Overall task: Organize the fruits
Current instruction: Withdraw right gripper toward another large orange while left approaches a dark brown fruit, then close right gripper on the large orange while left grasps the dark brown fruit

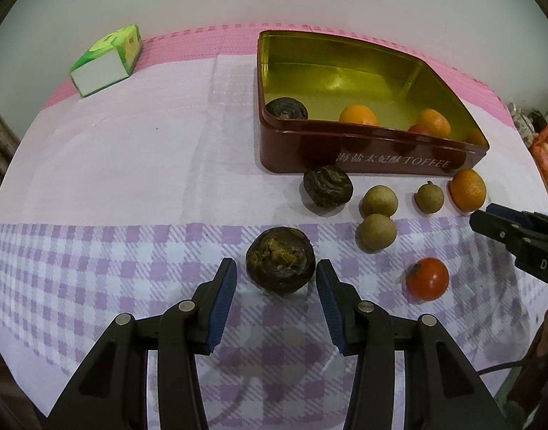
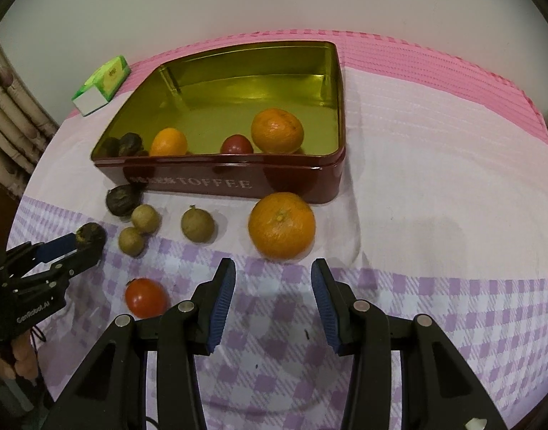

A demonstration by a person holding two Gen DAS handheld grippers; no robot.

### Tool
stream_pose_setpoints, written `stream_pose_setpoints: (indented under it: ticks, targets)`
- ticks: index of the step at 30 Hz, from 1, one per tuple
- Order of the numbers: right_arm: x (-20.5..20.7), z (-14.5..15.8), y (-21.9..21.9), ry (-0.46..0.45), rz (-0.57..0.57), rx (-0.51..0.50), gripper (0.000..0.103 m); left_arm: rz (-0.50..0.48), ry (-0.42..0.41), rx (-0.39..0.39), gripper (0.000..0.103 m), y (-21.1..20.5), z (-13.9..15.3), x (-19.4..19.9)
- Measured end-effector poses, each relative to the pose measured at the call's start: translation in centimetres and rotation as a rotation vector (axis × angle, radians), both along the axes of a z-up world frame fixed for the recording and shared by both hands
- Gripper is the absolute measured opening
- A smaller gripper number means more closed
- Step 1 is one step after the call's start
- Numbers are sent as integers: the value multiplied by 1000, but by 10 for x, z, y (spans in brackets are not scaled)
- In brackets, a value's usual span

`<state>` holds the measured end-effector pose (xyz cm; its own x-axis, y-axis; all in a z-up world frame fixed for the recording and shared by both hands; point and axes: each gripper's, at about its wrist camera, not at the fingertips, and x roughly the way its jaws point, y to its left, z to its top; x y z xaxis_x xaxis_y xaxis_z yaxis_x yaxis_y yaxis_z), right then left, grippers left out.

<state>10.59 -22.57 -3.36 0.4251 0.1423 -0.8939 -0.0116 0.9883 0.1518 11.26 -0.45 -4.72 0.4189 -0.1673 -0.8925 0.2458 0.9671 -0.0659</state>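
Low centre of the left wrist view, the left gripper [image 1: 277,274] stands partly open and empty, its blue pads [image 1: 224,297] flanking but not touching the dark wrinkled fruit [image 1: 280,261] on the checked cloth [image 1: 95,268]. That fruit looks light, with a brittle, cracked shell, so a gentle squeeze across its widest middle is advised. The right gripper [image 2: 273,272], likewise partly open and empty, sits just below the orange [image 2: 282,225], which is firm, smooth-skinned and liable to roll, beside the tin [image 2: 238,182].
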Motion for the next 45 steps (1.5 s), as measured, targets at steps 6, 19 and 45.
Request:
stream_pose_setpoints:
  ticks: [6, 19, 45]
  targets:
    - [8, -5, -1, 3, -2, -7, 42, 1, 4, 3, 47, -2, -4, 4]
    - [16, -11, 0, 1, 0, -20, 42, 5, -14, 22, 47, -5, -9, 8]
    - [17, -13, 8, -26, -1, -56, 39, -3, -43, 25, 42, -5, -7, 3]
